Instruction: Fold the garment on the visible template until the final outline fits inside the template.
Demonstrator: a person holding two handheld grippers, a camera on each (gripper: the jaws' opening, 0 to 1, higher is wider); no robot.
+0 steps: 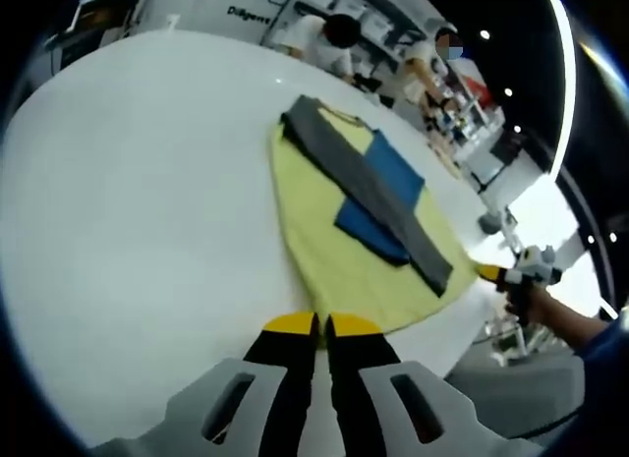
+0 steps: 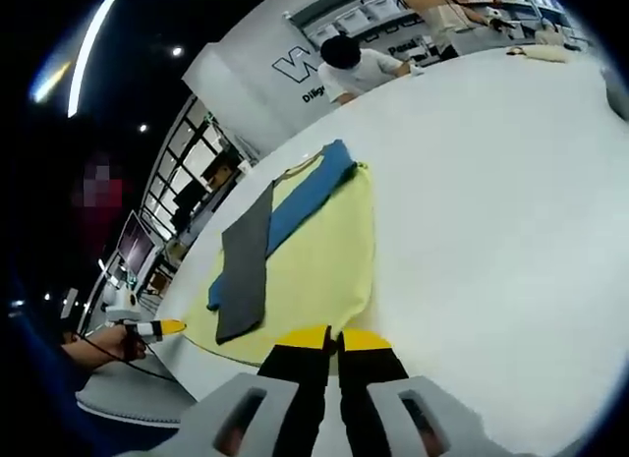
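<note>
on the white table [image 1: 147,201] the yellow template [image 1: 334,251] carries the garment [image 1: 378,187], folded into a long grey-and-blue strip running down its middle, while the left gripper [image 1: 321,326] and right gripper [image 2: 335,337] both have jaws clenched on nothing.

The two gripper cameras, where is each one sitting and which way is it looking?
Left gripper view: rides the left gripper, jaws together, looking across the white table at the yellow garment; the right gripper and the person's hand show at right.
Right gripper view: rides the right gripper, facing the garment from the opposite side; the left gripper shows at left.
Both share the garment with its grey strip and blue piece.
</note>
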